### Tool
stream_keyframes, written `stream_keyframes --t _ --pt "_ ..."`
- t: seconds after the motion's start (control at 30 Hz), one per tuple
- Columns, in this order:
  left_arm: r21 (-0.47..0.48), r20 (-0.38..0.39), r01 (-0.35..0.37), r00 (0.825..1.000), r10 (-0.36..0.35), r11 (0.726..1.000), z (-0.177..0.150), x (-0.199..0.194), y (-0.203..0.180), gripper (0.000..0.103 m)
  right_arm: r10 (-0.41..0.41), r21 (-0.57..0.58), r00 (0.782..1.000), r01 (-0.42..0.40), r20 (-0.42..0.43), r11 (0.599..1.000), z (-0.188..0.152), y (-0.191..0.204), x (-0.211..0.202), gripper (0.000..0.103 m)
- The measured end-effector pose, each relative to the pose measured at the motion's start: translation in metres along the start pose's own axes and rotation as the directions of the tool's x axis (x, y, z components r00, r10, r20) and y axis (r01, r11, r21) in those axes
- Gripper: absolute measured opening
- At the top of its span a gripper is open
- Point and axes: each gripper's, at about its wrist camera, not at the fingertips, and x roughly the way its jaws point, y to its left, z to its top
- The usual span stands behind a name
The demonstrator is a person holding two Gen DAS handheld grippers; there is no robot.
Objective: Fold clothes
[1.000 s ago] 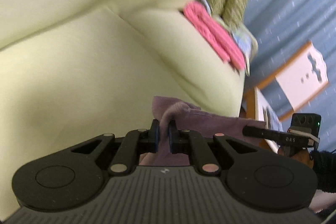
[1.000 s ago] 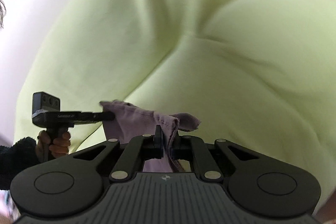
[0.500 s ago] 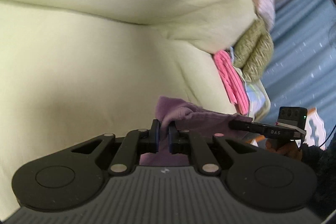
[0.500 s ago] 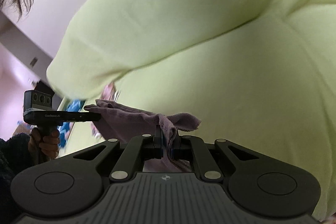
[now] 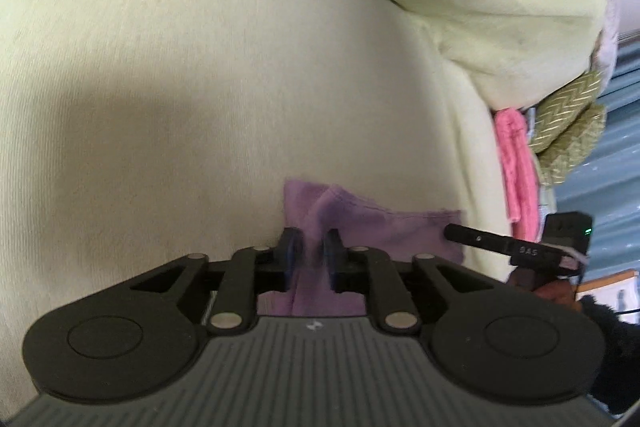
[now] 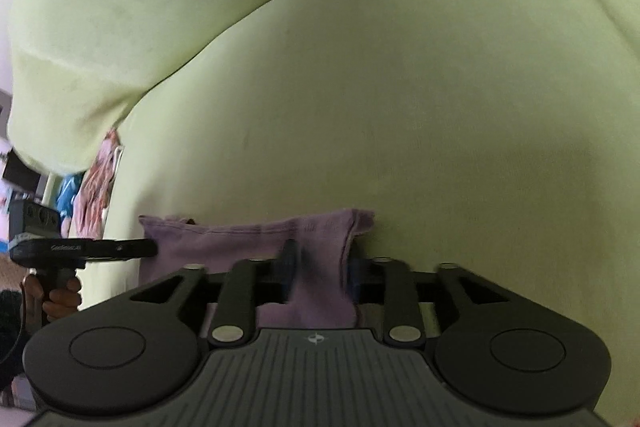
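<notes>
purple cloth [image 5: 384, 227] lies on the green sofa seat [image 5: 200, 87] | left tongs [image 5: 311, 251] and right tongs [image 6: 320, 259] part-open around its top corners, grip doubtful | release both together, keep edge straight

Two wrist fisheyes, each looking forward along its own jaws, low and close over a pale green cushion.

The left wrist view sits just behind the left gripper [image 5: 310, 251], facing the cushion [image 5: 200, 87] and, beyond the jaws to the right, the right gripper [image 5: 516, 247] seen side-on in a hand [image 5: 556, 293]. The right wrist view sits just behind the right gripper [image 6: 320, 263], facing the same cushion [image 6: 400, 107], with the left gripper [image 6: 84, 249] side-on past the jaws to the left. Both views share the purple cloth [image 5: 392, 231] [image 6: 248, 239] stretched between the two sets of jaws, very near each lens, and the cushion seam above it.
</notes>
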Motion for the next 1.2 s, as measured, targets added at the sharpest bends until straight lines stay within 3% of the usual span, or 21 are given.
stream_keyframes --t 0.17,0.27,0.33,0.43,0.57,0.73,0.8,0.87,0.93,1.0,1.07,1.2 --pt "-0.059 0.01 0.116 0.993 -0.116 0.991 0.015 0.011 0.021 0.03 0.03 0.105 0.999 -0.033 0.031 0.994 -0.011 -0.022 0.0 0.038" --pt "-0.034 0.003 0.15 0.989 -0.15 0.988 0.025 0.022 0.028 0.018 0.048 0.111 0.997 -0.054 0.056 0.992 -0.004 -0.029 0.007 0.034" --pt "0.004 0.001 0.143 0.99 -0.143 0.99 0.028 0.025 0.027 0.012 0.053 0.106 0.996 -0.06 0.07 0.992 -0.001 -0.03 0.009 0.008" --pt "0.038 0.033 0.123 0.992 -0.124 0.992 0.022 0.018 0.021 0.008 0.03 0.086 0.995 -0.039 0.1 0.996 -0.001 -0.026 0.009 0.003" --pt "0.055 0.101 0.075 0.992 -0.081 0.996 0.01 0.008 0.021 0.006 -0.049 0.064 0.988 0.04 0.147 0.997 -0.005 -0.013 0.012 0.002" --pt "0.055 0.148 0.003 0.989 -0.011 0.998 0.002 0.012 0.014 0.006 -0.145 0.043 0.968 0.139 0.207 0.989 -0.011 0.004 0.017 0.017" --pt "0.115 0.149 -0.058 0.988 0.041 0.992 0.002 0.008 0.004 0.007 -0.221 0.004 0.95 0.226 0.221 0.974 -0.012 0.011 0.016 0.026" --pt "0.158 0.144 -0.078 0.988 0.056 0.984 0.007 0.001 -0.003 0.007 -0.296 -0.069 0.93 0.317 0.22 0.946 -0.01 0.018 0.016 0.027" --pt "0.204 0.144 -0.085 0.988 0.056 0.975 0.011 -0.008 -0.008 0.009 -0.27 -0.102 0.932 0.301 0.244 0.948 -0.01 0.022 0.01 0.027" --pt "0.269 0.155 -0.093 0.987 0.053 0.958 0.014 -0.021 -0.011 0.009 -0.237 -0.137 0.933 0.281 0.271 0.95 -0.01 0.026 0.004 0.027" --pt "0.369 0.179 -0.114 0.983 0.05 0.922 0.01 -0.029 -0.018 0.008 -0.196 -0.178 0.935 0.255 0.295 0.95 -0.011 0.031 0.001 0.027" --pt "0.587 0.175 -0.061 0.983 -0.052 0.807 -0.012 -0.022 -0.039 0.005 -0.046 -0.271 0.949 0.134 0.311 0.953 -0.019 0.043 0.013 0.027"
